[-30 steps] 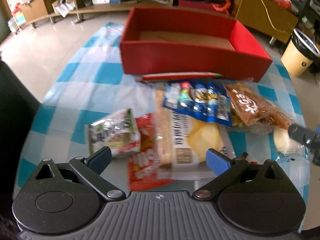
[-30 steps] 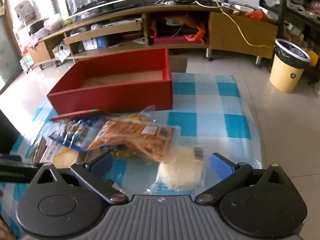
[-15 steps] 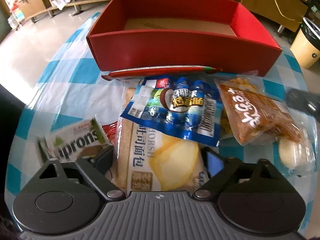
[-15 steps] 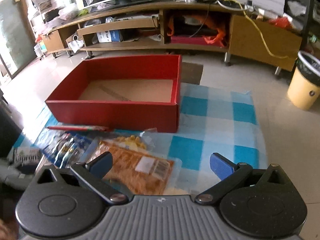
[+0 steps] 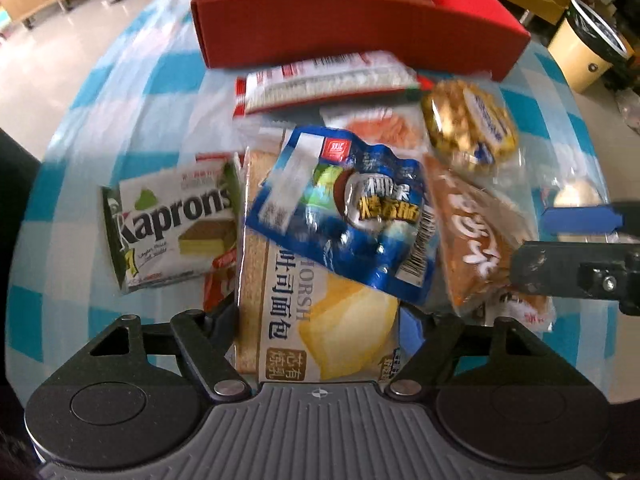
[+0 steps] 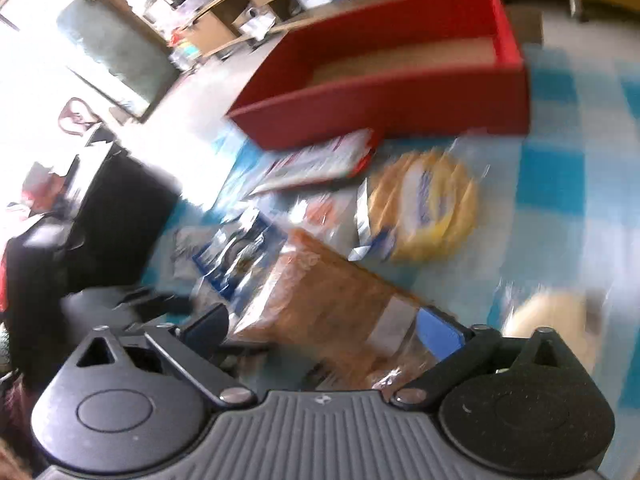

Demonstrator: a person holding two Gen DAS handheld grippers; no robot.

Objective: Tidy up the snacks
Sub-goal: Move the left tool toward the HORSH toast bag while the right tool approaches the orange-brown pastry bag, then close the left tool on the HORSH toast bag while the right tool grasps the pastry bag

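a: biggest first. checked cloth [image 5: 120, 92], blue and white, under everything. red box [image 5: 360, 20] at its far edge, open top, bare brown floor inside in the right wrist view.
b: snacks?
a: all heaped on the cloth just in front of the box, none in it. bread bag [image 5: 320, 320] is the largest, lying lengthwise toward the left gripper [image 5: 320, 320]. a blue sausage pack [image 5: 344, 216] lies across its far half, partly covering it. orange bag [image 5: 476, 248] beside that, white script, too blurred to read.
b: other writing?
a: wafer pack [image 5: 172, 228] left of the bread reads "kaprons". bread bag shows "horsh" plus chinese characters. red-edged flat pack [image 5: 324, 80] against the box wall, print unreadable. round yellow cake [image 5: 468, 124] near it, label blurred.
b: fingers?
a: left jaws have just been closing, each side now against the bread bag. right gripper [image 6: 324, 330] jaws have just been narrowing, set wide, orange bag between them; pad contact cannot be told through the blur. pale round bun [image 6: 548, 320] just outside its right finger.
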